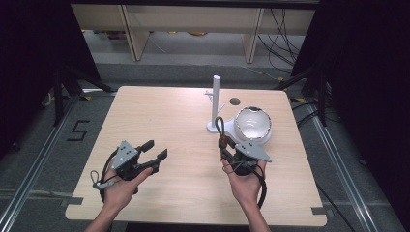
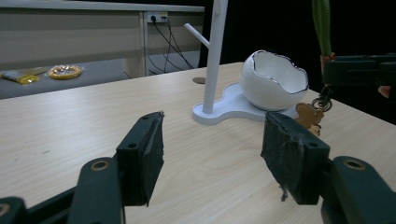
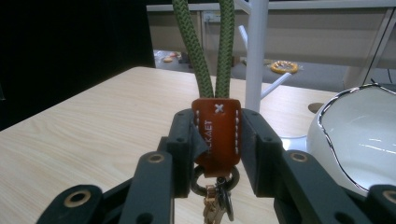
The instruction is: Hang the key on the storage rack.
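My right gripper (image 3: 218, 122) is shut on the brown leather tab (image 3: 217, 147) of a keychain. Its green cord loop (image 3: 196, 51) stands up above the jaws, and a metal ring and clasp (image 3: 215, 191) hang below them. In the high view this gripper (image 1: 225, 146) hovers just in front of a white stand (image 1: 216, 99) with an upright post and side pegs. A white egg-shaped bowl (image 1: 252, 123) sits on the stand's base. My left gripper (image 1: 156, 149) is at the table's front left, open, with nothing between its fingers (image 2: 144, 149). From there the keychain (image 2: 309, 114) dangles near the bowl (image 2: 273, 79).
The light wooden table (image 1: 164, 116) has a small dark round hole (image 1: 235, 101) behind the bowl. Pale shelving legs (image 1: 135, 34) and loose cables (image 1: 280, 38) lie beyond the far edge. Dark curtains and frame rails flank both sides.
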